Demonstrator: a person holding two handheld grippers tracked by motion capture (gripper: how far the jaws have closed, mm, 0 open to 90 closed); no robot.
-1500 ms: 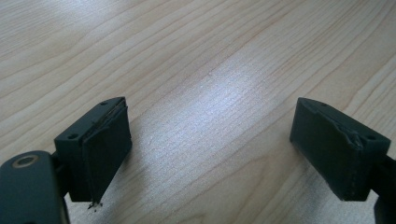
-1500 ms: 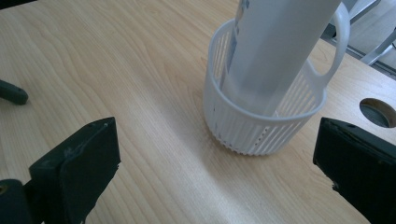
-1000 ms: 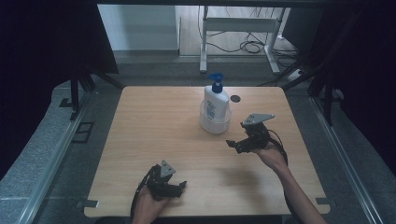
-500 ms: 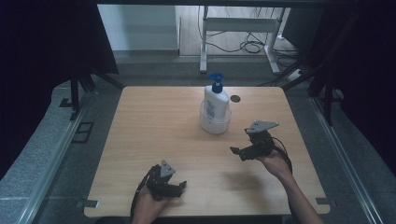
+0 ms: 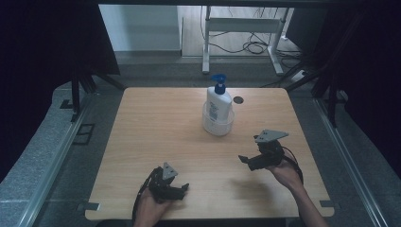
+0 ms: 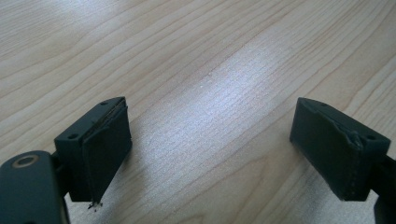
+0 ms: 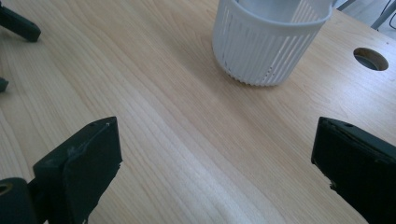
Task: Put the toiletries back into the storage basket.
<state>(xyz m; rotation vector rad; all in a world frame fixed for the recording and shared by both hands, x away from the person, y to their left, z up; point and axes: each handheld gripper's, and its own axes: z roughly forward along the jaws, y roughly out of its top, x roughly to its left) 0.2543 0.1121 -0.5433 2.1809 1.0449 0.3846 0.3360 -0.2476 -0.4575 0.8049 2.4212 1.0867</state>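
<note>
While both hands rested near the bench's front edge, my left gripper and right gripper stood wide open, holding nothing. A white pump bottle stood upright inside a white ribbed basket, well apart from either gripper, beside a round hole.

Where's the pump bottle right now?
In the high view the pump bottle stands upright inside a white slatted basket at the table's far middle, beside a round hole in the tabletop, beyond the right gripper.
</note>
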